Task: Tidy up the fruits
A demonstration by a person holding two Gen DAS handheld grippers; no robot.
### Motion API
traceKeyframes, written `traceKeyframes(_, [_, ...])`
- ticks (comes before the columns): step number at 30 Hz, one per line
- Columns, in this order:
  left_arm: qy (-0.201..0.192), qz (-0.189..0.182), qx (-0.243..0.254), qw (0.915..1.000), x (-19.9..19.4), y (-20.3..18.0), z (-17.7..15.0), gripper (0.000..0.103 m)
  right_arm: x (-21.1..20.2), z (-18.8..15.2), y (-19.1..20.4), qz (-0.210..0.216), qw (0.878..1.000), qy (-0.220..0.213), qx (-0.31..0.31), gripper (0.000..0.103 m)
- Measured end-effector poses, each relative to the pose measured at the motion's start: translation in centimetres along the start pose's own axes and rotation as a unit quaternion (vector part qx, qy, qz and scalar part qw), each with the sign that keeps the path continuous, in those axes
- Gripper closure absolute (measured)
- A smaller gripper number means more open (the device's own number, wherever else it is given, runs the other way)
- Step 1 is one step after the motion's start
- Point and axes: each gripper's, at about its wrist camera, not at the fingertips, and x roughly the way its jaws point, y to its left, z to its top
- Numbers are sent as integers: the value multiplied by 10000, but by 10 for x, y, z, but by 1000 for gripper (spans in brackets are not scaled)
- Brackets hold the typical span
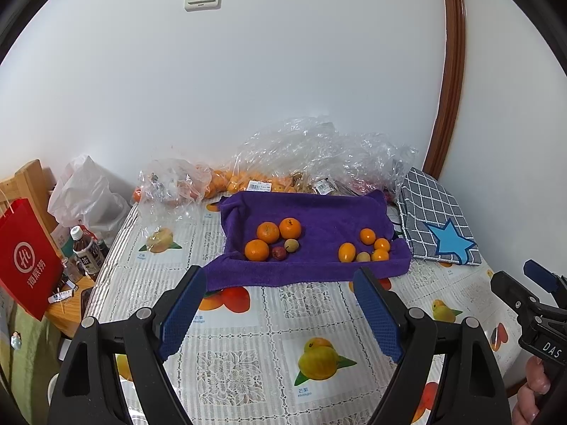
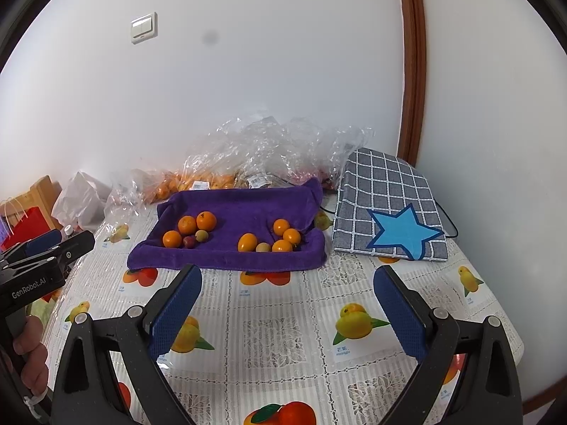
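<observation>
my left gripper point(image 1: 280, 304) and right gripper point(image 2: 287, 304) hang spread wide, empty, before the rumpled purple towel point(image 1: 319, 219) holding orange citrus fruits point(image 1: 268, 232).

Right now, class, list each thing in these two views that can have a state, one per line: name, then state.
left gripper: fingers open, holding nothing, above the tablecloth
right gripper: fingers open, holding nothing
purple towel: spread out, edges turned up, fruit on it
oranges: loose in a left cluster on the towel
kumquats: loose in a right cluster
clear plastic bags: crumpled against the wall, oranges inside one
checked cloth: folded, lying flat
</observation>
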Motion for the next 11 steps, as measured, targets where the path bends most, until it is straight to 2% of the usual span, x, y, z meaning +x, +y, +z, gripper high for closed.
traceKeyframes(11, [-22,36,42,10000,-1,-2,1,19,-1,0,1,13,10000,-7,-6,6])
